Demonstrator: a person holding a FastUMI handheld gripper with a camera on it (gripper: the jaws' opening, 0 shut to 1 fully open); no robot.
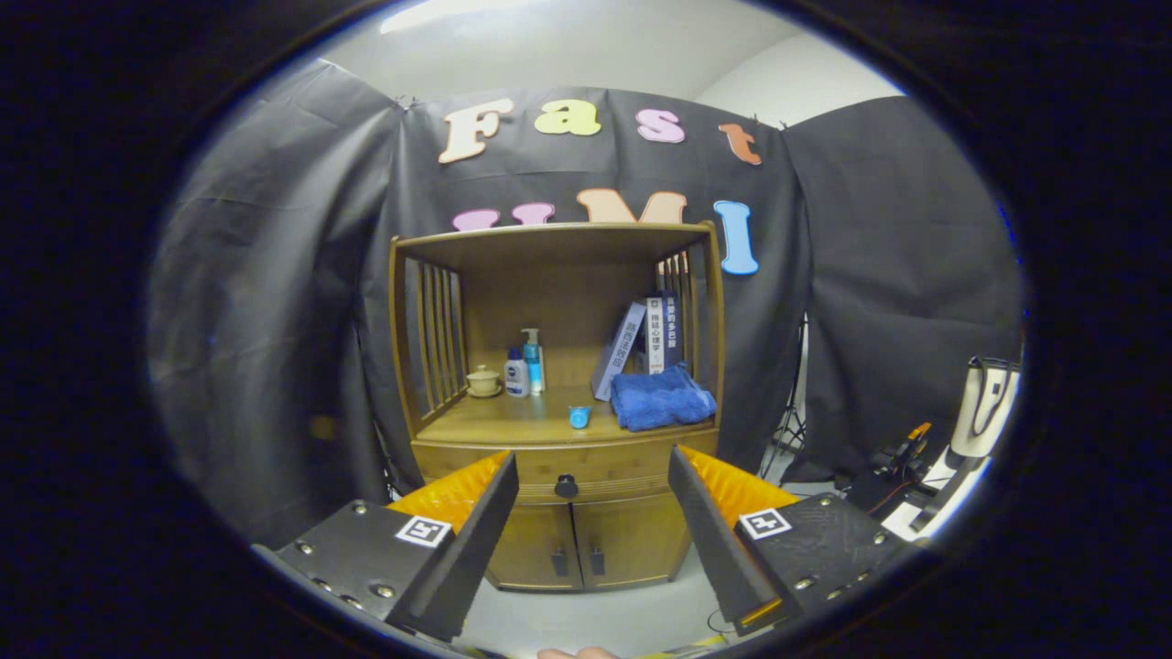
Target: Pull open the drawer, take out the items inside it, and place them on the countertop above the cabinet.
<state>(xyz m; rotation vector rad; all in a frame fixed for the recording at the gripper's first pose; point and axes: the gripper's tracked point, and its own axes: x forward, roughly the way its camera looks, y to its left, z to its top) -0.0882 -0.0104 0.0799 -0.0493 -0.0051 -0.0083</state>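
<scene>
A wooden cabinet (558, 403) stands ahead against the black cloth wall. Its drawer (586, 467) is closed, with a dark round knob (566, 486) at its middle, seen between my fingers and well beyond them. My gripper (593, 467) is open and holds nothing. On the countertop (513, 426) above the drawer sit a small blue cup (580, 416), a folded blue towel (661, 399), a tan teacup (482, 381), two bottles (526, 366) and leaning books (645, 339). The drawer's contents are hidden.
Two lower cabinet doors (572, 545) with dark handles are under the drawer. A shelf top (549, 236) roofs the countertop, and slatted sides close it in. To the right stand a tripod (787, 430), some gear (902, 453) and a white device (984, 407). Pale floor (586, 618) lies before the cabinet.
</scene>
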